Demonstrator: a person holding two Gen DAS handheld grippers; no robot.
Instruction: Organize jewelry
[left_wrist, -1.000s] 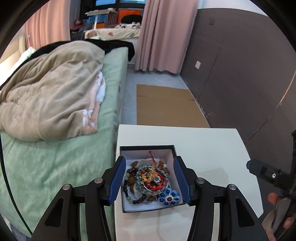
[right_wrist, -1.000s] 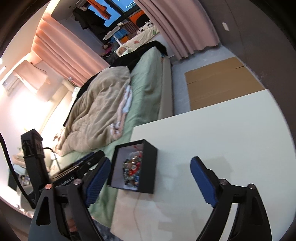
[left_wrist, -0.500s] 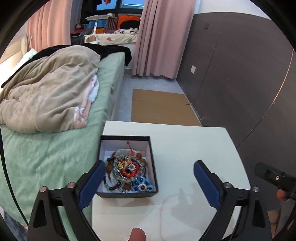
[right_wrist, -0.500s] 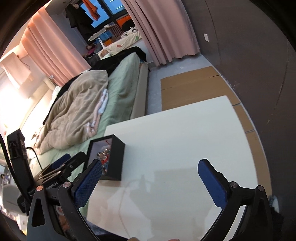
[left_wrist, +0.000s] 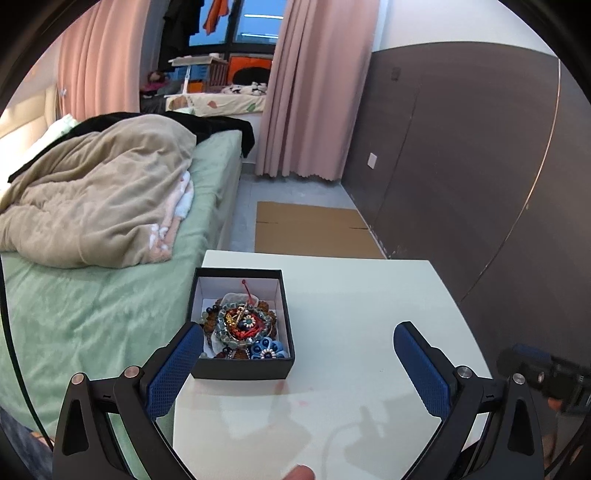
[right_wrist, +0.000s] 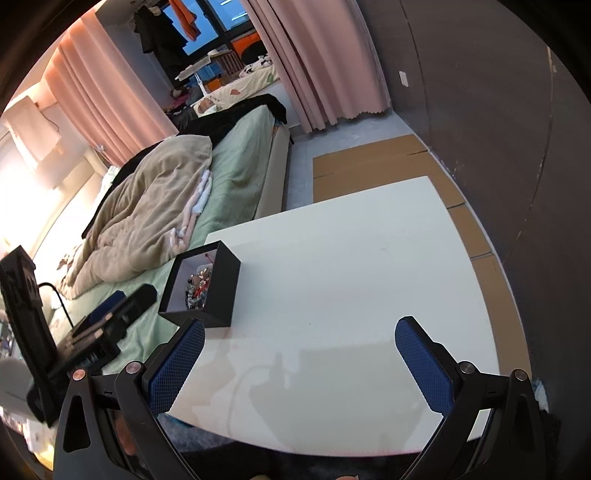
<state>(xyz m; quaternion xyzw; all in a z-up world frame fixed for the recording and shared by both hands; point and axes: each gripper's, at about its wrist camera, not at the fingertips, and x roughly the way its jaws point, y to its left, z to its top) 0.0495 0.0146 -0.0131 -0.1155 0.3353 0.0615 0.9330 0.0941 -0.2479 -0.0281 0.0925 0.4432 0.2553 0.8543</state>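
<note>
**Q:** Since the earlier frame, what had moved?

**A:** Over that second I had drawn the left gripper (left_wrist: 298, 363) back from the black jewelry box (left_wrist: 242, 363). Its blue pads (left_wrist: 173, 373) had bracketed the box closely; at this moment they stood spread wide, the left pad just beside the box's near-left corner, the right pad well apart over bare tabletop. The right gripper (right_wrist: 300, 363) had also backed away and hung equally wide, holding nothing.

**Q:** Where was the task's object?

**A:** The box sat on the white table (left_wrist: 362, 314), near the edge that faces the green bed (left_wrist: 92, 314). Inside lay a heap of jewelry (left_wrist: 243, 328): a pale green bead bracelet, darker bead strands, a red-corded piece and blue flower-shaped ornaments, all overlapping. In the right wrist view the box (right_wrist: 218, 291) showed its dark side wall, with only a glimpse of the contents.

**Q:** How far along was the organizing?

**A:** I judged it near its end. No loose jewelry showed on the table in either view, and every piece I could see was in the box. No lid was visible, so I could not tell whether closing remained. The pieces were piled, not sorted; if sorting was intended, that was left.
</note>
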